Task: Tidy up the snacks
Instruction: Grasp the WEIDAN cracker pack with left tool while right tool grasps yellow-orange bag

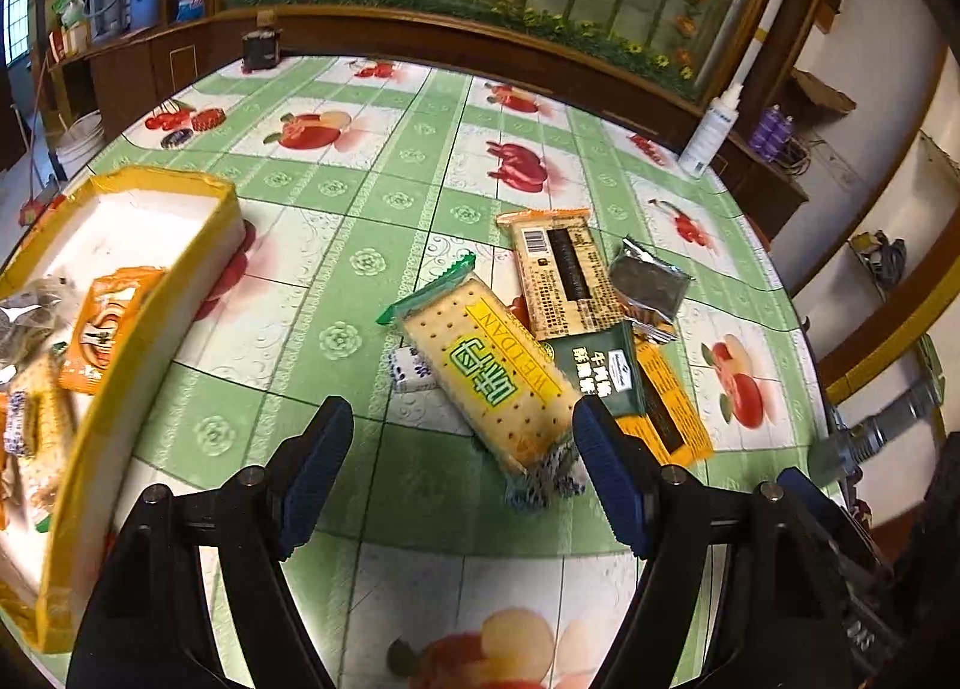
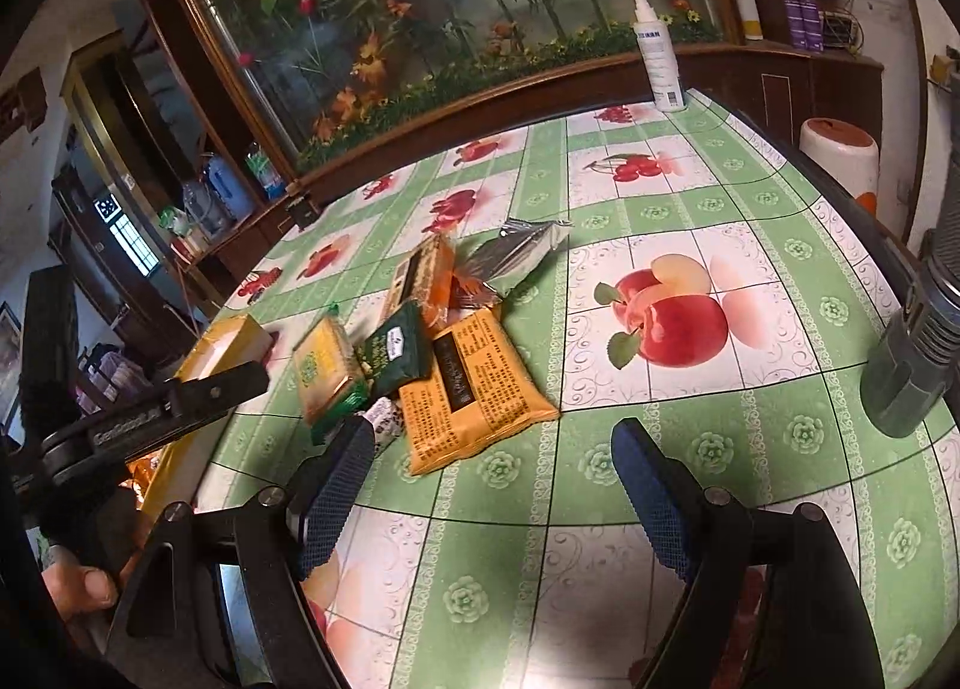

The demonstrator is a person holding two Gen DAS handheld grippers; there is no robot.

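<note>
A heap of snack packets lies on the fruit-print tablecloth. A cracker pack with a green end lies nearest my left gripper, which is open and empty, its fingers on either side of the pack's near end. Beside it lie a dark green packet, an orange packet, a tan biscuit pack and a silver packet. My right gripper is open and empty, just in front of the orange packet. A yellow-rimmed box at left holds several snacks.
A white spray bottle stands at the table's far right edge; it also shows in the right wrist view. A dark wooden cabinet with a flower mural runs behind the table. The left gripper shows at left in the right wrist view.
</note>
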